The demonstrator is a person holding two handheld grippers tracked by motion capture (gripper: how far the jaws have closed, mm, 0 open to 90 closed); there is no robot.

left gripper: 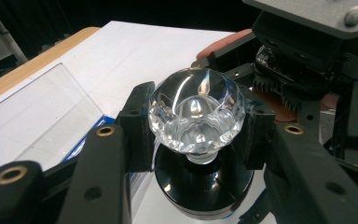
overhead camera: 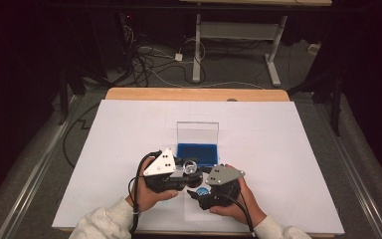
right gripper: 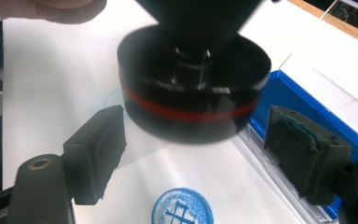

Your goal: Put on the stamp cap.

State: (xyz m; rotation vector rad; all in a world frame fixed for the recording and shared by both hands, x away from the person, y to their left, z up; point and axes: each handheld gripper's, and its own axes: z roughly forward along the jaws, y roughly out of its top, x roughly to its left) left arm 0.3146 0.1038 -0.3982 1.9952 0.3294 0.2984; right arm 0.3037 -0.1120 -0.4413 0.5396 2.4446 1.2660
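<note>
Left gripper view: left tongs point(left gripper: 196, 126) clamp round black stamp's faceted clear knob point(left gripper: 196, 109), lifted over blue print point(right gripper: 182, 207) on white paper point(overhead camera: 278, 149); right tongs point(right gripper: 214, 154) open, empty; next probably re-inking at blue pad point(overhead camera: 197, 152).

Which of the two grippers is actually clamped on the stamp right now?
The left gripper. Its pads press both sides of the stamp's clear faceted knob. The right gripper stands open, its pads apart from the stamp's black base.
</note>
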